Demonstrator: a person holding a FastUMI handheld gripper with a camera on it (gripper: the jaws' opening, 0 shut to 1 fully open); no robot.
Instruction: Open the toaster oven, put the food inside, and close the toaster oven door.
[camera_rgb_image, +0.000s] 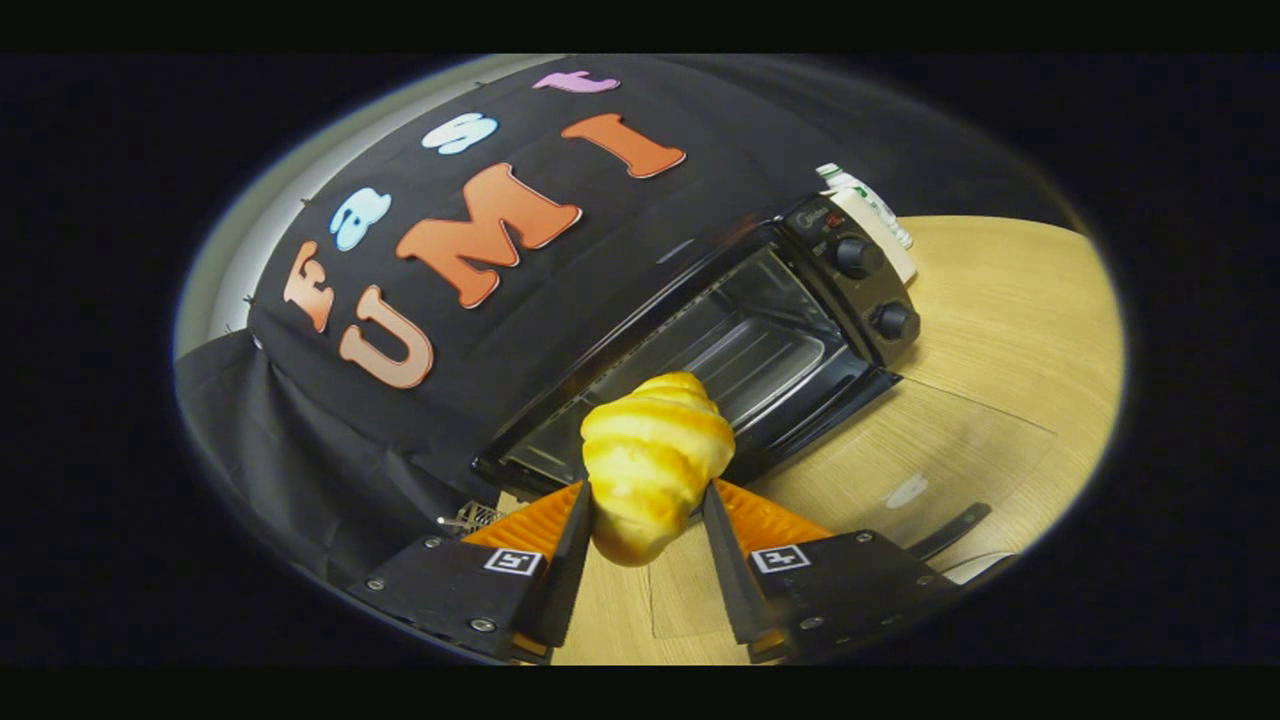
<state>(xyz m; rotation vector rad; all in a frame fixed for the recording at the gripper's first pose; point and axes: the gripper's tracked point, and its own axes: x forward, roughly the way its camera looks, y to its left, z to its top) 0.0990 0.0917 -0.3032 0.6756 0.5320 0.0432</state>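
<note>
Claw: the gripper (648, 500) is closed partway, both fingers pressing the sides of a croissant (655, 462) – it is held between them, lifted clear of the table
Croissant: golden, ridged, its top end pointing toward the oven, its lower end hanging down between the fingers
Oven: the black toaster oven (720, 350) sits just beyond the fingers, on the far part of the wooden table (1000, 330); its glass door (900, 470) lies folded down flat toward the near side, so the inside with its wire rack is open
Knobs: two round knobs (875, 290) on the oven's right panel, one above the other
Behind the oven: a white bottle (865, 200) just to its right – partly hidden by the oven
Table: light wood, bare to the right of the oven
</note>
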